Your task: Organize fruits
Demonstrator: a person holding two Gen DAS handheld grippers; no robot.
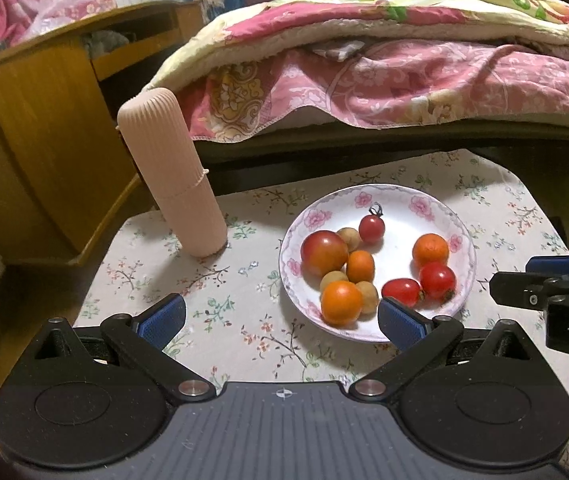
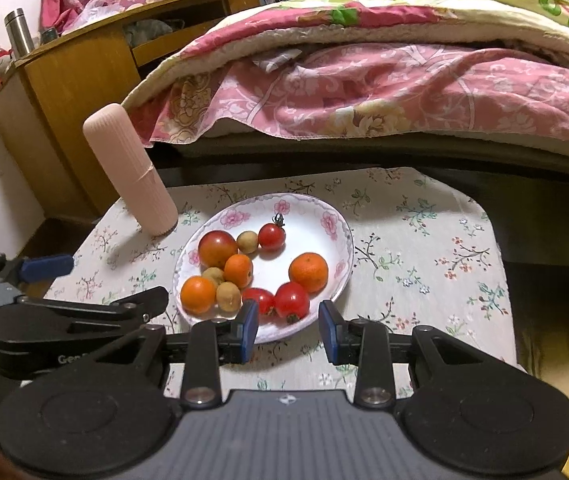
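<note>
Tomatoes [image 1: 323,252] (four), oranges [image 1: 430,249] three

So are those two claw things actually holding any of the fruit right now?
No. The left gripper is wide open and the right gripper has an empty gap; all the fruit lies on the plate.

Fruits [image 1: 326,252] lie on the plate [image 1: 388,200], cylinder [image 1: 172,176] standing left of it.
</note>
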